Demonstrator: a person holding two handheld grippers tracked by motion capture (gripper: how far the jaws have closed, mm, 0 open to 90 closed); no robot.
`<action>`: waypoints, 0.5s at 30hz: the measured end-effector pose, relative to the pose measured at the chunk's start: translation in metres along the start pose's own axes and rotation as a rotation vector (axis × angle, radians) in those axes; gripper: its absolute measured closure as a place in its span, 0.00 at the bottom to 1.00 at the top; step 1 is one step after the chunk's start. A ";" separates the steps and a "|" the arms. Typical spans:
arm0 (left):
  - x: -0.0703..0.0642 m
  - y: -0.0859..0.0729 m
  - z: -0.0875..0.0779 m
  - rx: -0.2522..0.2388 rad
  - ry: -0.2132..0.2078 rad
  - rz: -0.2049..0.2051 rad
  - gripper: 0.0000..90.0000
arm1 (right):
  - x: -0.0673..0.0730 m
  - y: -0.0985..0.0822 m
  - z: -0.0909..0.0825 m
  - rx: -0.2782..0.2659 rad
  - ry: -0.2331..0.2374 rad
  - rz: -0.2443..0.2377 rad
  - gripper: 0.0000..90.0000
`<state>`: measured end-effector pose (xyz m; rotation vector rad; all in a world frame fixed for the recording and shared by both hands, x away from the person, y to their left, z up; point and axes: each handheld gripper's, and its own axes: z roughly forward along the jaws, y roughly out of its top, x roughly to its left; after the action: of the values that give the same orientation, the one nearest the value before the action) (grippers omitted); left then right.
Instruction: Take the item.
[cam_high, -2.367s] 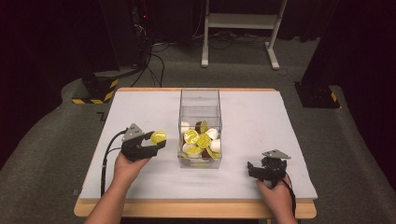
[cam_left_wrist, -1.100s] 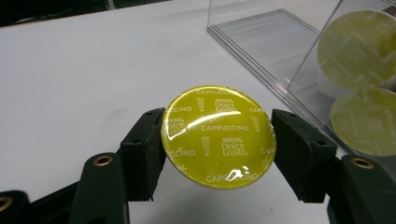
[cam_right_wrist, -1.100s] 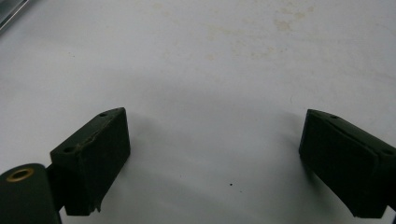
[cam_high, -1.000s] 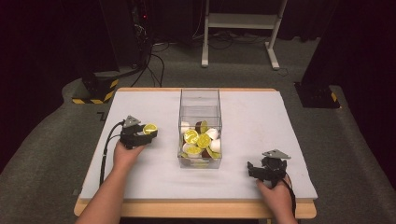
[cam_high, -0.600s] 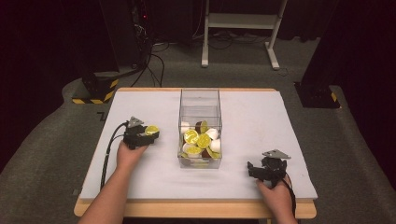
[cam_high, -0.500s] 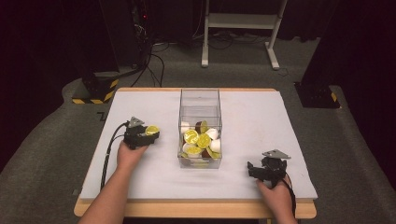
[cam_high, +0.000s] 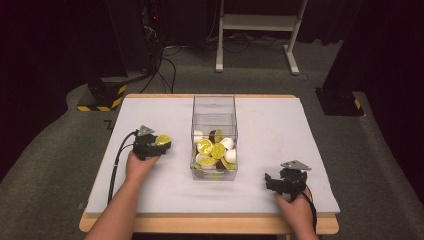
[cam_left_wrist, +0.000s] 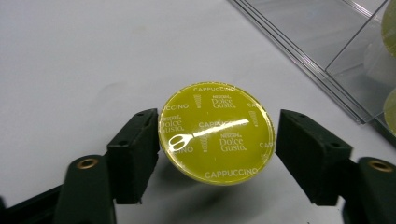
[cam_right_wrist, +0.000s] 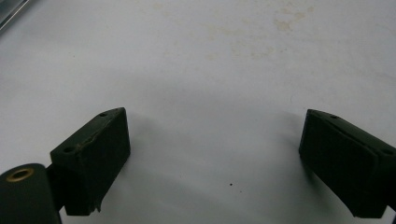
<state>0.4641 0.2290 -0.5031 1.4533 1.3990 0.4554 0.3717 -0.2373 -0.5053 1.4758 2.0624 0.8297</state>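
Since the earliest picture my left gripper (cam_high: 159, 144) has carried the yellow capsule (cam_left_wrist: 216, 131) away from the clear box (cam_high: 213, 172), further left over the worktop (cam_high: 280, 125). My left jaws stand slightly apart around it: one pad touches its rim, and on the other side I see a narrow gap. Its body below the foil lid is hidden from me, so I cannot tell whether it rests on the worktop. The box is cut off at the left gripper view's edge. My right gripper (cam_high: 280, 181) sits near the worktop's front right, jaws wide, nothing between them.
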 end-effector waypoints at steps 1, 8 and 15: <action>-0.001 0.000 0.000 -0.004 0.003 -0.007 0.32 | 0.000 0.000 0.000 0.000 0.000 0.000 0.10; -0.001 0.006 -0.010 -0.010 -0.005 -0.007 0.25 | 0.000 0.000 0.000 0.000 -0.001 0.000 0.10; -0.005 0.010 -0.021 -0.020 -0.026 -0.012 0.25 | 0.000 0.000 0.000 0.000 -0.001 0.000 0.10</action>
<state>0.4506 0.2354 -0.4841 1.4291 1.3785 0.4397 0.3716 -0.2372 -0.5053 1.4761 2.0618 0.8289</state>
